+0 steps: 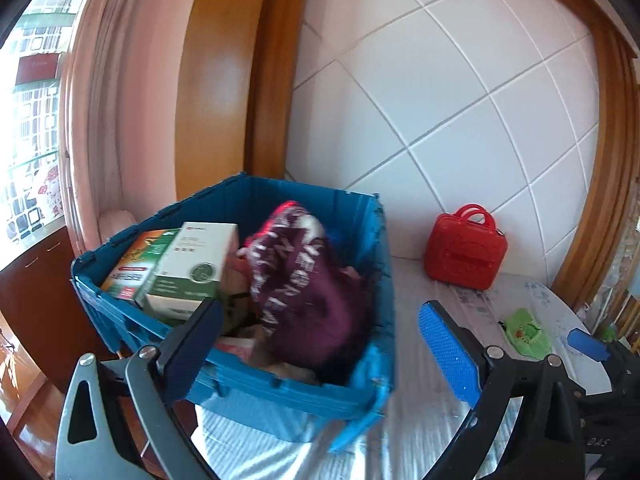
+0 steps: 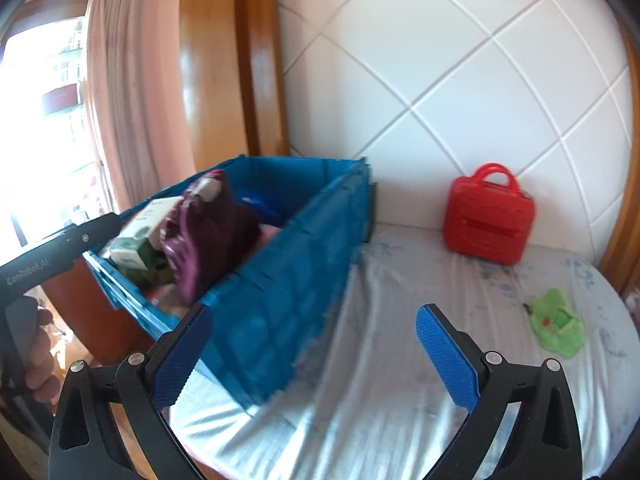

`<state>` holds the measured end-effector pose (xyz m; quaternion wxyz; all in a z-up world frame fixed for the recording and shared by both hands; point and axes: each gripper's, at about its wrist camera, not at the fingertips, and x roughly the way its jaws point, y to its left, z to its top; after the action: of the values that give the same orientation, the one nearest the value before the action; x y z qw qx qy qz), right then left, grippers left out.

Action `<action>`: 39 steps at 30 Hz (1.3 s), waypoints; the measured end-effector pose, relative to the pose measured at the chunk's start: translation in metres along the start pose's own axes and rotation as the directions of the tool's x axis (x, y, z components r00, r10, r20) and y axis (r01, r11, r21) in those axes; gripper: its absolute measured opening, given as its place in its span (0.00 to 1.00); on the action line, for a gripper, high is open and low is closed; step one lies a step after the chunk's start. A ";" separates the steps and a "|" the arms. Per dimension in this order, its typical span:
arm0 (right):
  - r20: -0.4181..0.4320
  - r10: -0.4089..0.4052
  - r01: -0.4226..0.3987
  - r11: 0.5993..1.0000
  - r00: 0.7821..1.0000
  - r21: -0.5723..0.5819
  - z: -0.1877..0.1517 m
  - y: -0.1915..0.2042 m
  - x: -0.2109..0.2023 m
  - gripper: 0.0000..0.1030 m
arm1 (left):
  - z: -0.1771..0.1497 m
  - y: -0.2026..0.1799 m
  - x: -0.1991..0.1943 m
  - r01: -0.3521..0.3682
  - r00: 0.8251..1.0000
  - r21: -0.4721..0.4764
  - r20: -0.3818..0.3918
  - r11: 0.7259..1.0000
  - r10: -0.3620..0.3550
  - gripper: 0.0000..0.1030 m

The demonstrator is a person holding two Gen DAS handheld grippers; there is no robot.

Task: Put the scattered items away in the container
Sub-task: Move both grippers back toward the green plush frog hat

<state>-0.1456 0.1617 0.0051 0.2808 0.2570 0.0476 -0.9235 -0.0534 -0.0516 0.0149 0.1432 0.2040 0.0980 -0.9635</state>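
While both grippers hang spread wide and carry nothing, a blue crate (image 1: 280, 392) sits at the bed's (image 2: 360, 380) left edge, its far corner close against the wooden frame (image 1: 224, 80) and the quilted white headboard (image 2: 460, 80). Inside it lie two cartons (image 1: 188, 268) along the left wall and a maroon patterned cloth (image 1: 308, 280) heaped at the middle, rising to about the rim. From the left wrist view, the left gripper (image 1: 320, 348) straddles the crate's near right corner, one finger over the contents and the other over bare sheet. From the right wrist view, the right gripper (image 2: 314, 356) hovers at the crate's long right wall, its left finger in front of that wall, its right finger over open bedding. A red carry case (image 2: 490, 216) stands upright against the headboard, well apart from the crate. A small green pouch (image 2: 556, 326) lies flat near the bed's right edge, nearer the camera than the case. Between crate and case, and from the crate's wall across to the pouch, the pale sheet lies wrinkled and uncovered. A pink curtain (image 2: 120, 100) hangs beyond the crate's left side, beside a bright window (image 1: 32, 120).
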 end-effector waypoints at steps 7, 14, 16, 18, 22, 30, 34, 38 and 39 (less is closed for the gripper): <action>-0.047 -0.159 0.164 0.980 0.986 0.112 -0.055 -0.133 -0.068 1.00 | -0.044 -0.142 -0.005 0.168 0.984 0.116 -0.081 0.979 -0.159 0.97; -0.145 -0.317 0.346 0.897 0.937 0.275 -0.107 -0.247 -0.108 1.00 | -0.070 -0.243 0.038 0.247 0.956 0.210 -0.210 0.946 -0.203 0.97; -0.175 -0.342 0.381 0.870 0.923 0.314 -0.117 -0.273 -0.113 1.00 | -0.076 -0.264 0.053 0.275 0.945 0.211 -0.238 0.938 -0.223 0.97; -0.190 -0.362 0.407 0.853 0.913 0.328 -0.121 -0.290 -0.115 1.00 | -0.081 -0.285 0.068 0.309 0.932 0.214 -0.263 0.927 -0.250 0.97; -0.221 -0.398 0.451 0.832 0.891 0.321 -0.115 -0.321 -0.108 1.00 | -0.085 -0.320 0.101 0.358 0.909 0.208 -0.299 0.910 -0.289 0.97; -0.301 -0.367 0.458 0.822 0.880 0.338 -0.122 -0.395 -0.049 1.00 | -0.115 -0.395 0.173 0.395 0.867 0.234 -0.416 0.889 -0.275 0.97; -0.365 -0.327 0.449 0.830 0.872 0.331 -0.135 -0.448 -0.005 1.00 | -0.139 -0.427 0.206 0.363 0.858 0.239 -0.462 0.901 -0.224 0.97; -0.410 -0.242 0.387 0.865 0.880 0.320 -0.139 -0.511 0.052 1.00 | -0.154 -0.459 0.239 0.303 0.862 0.196 -0.474 0.933 -0.180 0.97; -0.417 -0.219 0.367 0.875 0.882 0.316 -0.138 -0.527 0.068 1.00 | -0.157 -0.465 0.248 0.294 0.861 0.183 -0.476 0.938 -0.177 0.97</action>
<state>-0.4180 0.6022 -0.1781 0.0645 0.4654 -0.0444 -0.8817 -0.3600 0.3660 -0.1697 -0.0299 0.4254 0.0313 -0.9040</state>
